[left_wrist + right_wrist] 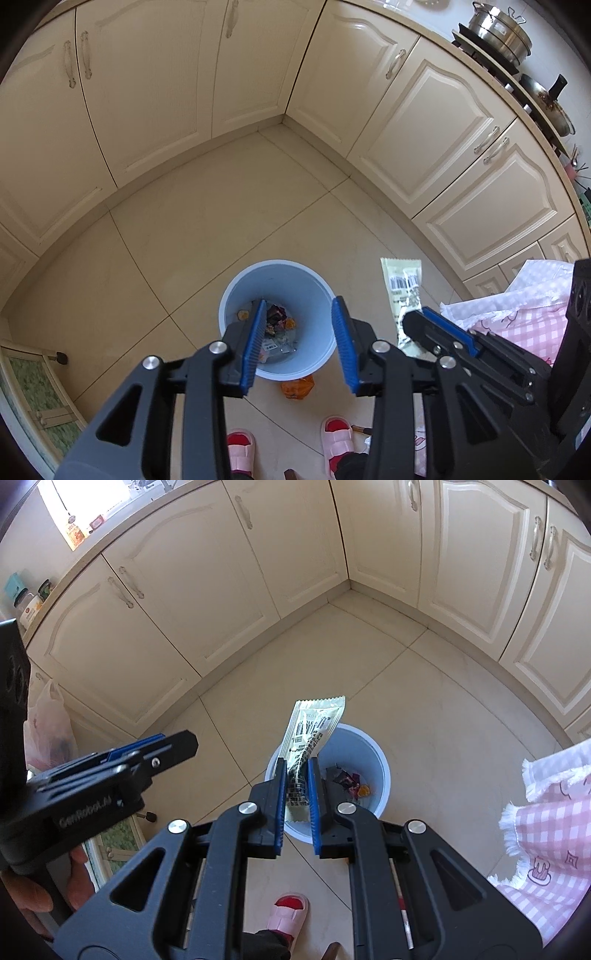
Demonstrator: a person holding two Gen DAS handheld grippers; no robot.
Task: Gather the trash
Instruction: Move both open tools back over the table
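Cream cabinet doors [436,122] wrap the corner ahead of the tool, above a beige tiled floor [207,221]. Up and to the right: a steel pot [498,31] and a pan [546,103] on the stove. Pink slippers [336,439] directly below. Pink checked cloth [546,834] to the right.

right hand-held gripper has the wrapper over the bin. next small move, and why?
Probably open the right hand-held gripper and let the wrapper drop. Its pads are clamped on the wrapper's lower end, and in the right wrist view the wrapper hangs directly above the blue bin's open mouth, which already holds other scraps. The left hand-held gripper is open and empty, so nothing blocks the drop.
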